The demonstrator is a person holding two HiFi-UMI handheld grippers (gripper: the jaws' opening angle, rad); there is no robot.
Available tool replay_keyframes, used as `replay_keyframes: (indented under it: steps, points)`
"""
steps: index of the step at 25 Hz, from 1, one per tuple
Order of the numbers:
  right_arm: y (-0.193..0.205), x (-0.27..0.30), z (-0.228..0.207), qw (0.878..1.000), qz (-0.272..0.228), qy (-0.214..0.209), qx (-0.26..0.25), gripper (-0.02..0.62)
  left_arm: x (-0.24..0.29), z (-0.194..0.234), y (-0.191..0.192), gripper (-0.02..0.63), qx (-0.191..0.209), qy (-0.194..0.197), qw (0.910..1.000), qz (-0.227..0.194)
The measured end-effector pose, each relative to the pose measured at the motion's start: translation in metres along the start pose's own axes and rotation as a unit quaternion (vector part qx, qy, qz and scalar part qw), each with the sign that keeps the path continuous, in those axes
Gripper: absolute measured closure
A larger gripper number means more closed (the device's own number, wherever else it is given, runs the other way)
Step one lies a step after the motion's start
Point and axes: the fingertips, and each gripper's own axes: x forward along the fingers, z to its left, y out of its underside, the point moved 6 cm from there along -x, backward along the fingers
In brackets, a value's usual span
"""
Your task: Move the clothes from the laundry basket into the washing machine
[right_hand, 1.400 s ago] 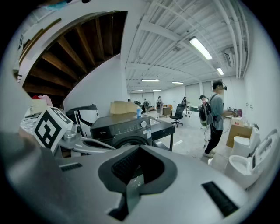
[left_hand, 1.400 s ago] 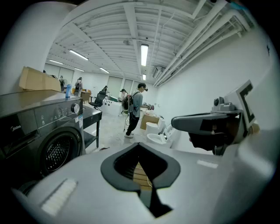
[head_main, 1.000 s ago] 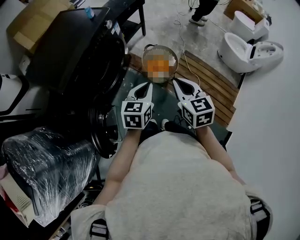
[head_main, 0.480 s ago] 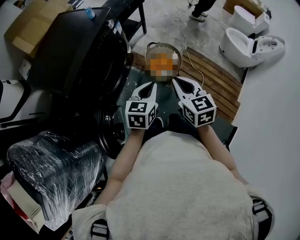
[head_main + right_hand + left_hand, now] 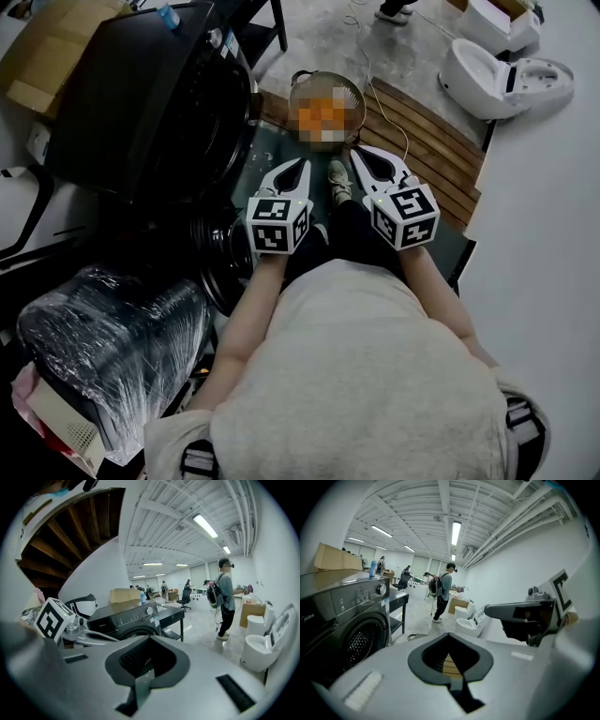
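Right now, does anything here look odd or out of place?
A white toilet sits loose on the open floor past the wooden slats, an odd neighbour for the washing machine and laundry basket. Nothing looks spilled or broken.

The left gripper (image 5: pixel 300 167) and right gripper (image 5: pixel 357 157) are pale grey, and their jaws are lined in black. The left cube (image 5: pixel 277 225) and right cube (image 5: pixel 405 216) carry black squares on white. Ahead of the jaws, the basket (image 5: pixel 323 77) is silver wire with orange inside. Left of the jaws, the washer (image 5: pixel 141 103) is black, with a blue bottle (image 5: pixel 169 16) on top and a tan box (image 5: pixel 42 52) beyond it. Right of the jaws lie brown slats (image 5: pixel 427 141) and a white toilet (image 5: pixel 497 80). The shirt (image 5: pixel 356 375) is beige.
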Motion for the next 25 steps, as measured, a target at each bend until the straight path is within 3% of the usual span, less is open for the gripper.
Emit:
replay_keyframes:
  steps: [6, 16, 25]
  points:
    - [-0.018, 0.044, -0.035, 1.000, 0.004, -0.026, -0.013, 0.606, 0.042, 0.025, -0.028, 0.597, -0.009, -0.021, 0.9997, -0.010]
    - [-0.080, 0.138, -0.135, 0.994, 0.032, -0.085, -0.052, 0.606, 0.135, 0.064, -0.105, 0.597, -0.036, -0.091, 0.9948, -0.029]
    - [-0.080, 0.191, -0.184, 0.989, 0.077, -0.114, -0.048, 0.606, 0.184, 0.089, -0.114, 0.595, -0.059, -0.137, 0.9888, -0.010]
